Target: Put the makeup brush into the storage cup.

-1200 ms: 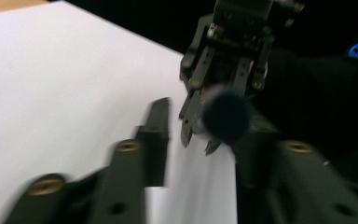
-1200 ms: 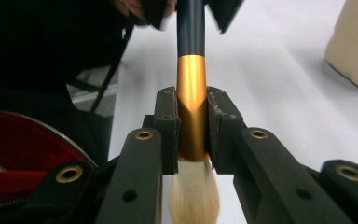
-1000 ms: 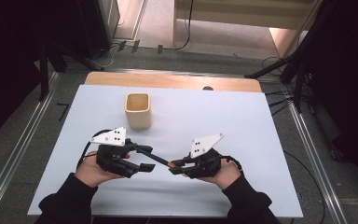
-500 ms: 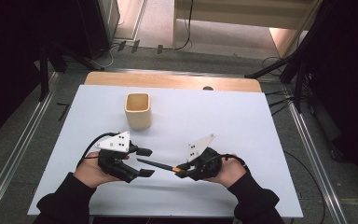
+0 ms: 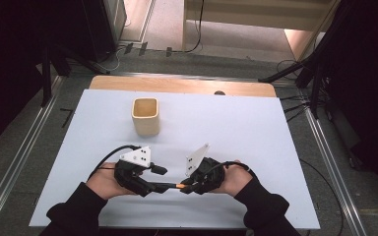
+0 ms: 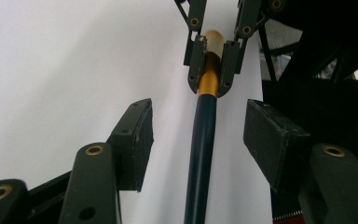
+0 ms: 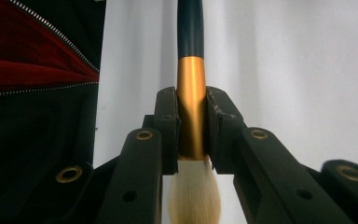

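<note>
Brush [image 7: 191,70] held level just above the white table [image 5: 275,132], near its front edge, between the two hands. Right gripper [image 7: 192,128] pinched on the gold ferrule [image 6: 209,77], pale bristles [image 7: 195,196] trailing behind the jaws. Left gripper [image 6: 198,130] spread wide, dark handle [image 6: 203,154] passing untouched between its pads. Judged light and stiff along the shaft, smooth and likely slippery; bristles soft and easily splayed. Best taken at ferrule or mid-handle. Tan cup [image 5: 145,116] well apart, farther back.

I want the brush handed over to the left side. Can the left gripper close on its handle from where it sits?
Probably yes. The left gripper is open with the brush handle running between its jaws, nothing in between. The right gripper clamps the gold collar farther along.
</note>
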The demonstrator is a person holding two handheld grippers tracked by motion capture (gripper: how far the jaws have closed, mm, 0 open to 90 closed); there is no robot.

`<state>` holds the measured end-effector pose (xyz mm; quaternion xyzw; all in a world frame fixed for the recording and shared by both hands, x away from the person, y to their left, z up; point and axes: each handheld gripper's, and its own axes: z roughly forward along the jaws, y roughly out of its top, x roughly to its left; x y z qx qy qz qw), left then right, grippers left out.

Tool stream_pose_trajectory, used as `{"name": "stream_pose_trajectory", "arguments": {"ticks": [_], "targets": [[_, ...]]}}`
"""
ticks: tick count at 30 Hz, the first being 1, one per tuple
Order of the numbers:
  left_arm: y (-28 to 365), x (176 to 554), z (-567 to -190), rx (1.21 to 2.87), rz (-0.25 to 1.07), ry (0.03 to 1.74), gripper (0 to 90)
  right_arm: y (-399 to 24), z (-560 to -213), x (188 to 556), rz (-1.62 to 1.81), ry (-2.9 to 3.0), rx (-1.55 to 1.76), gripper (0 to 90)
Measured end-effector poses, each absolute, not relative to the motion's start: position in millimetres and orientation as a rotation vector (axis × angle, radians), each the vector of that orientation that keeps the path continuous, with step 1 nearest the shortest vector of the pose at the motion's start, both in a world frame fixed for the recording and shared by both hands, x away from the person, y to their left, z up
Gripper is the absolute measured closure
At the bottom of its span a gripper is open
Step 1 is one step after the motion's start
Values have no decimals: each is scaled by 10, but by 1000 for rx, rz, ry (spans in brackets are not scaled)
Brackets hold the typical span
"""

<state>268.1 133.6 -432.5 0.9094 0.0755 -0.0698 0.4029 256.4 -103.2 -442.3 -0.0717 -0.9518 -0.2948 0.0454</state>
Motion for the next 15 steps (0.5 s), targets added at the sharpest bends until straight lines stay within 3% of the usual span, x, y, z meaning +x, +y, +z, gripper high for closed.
{"name": "stream_pose_trajectory", "arguments": {"ticks": [15], "targets": [[1205,2646,-4449,2401,-235,170,659,-955,-4413,2568,-910,-2904,-189,772]]}}
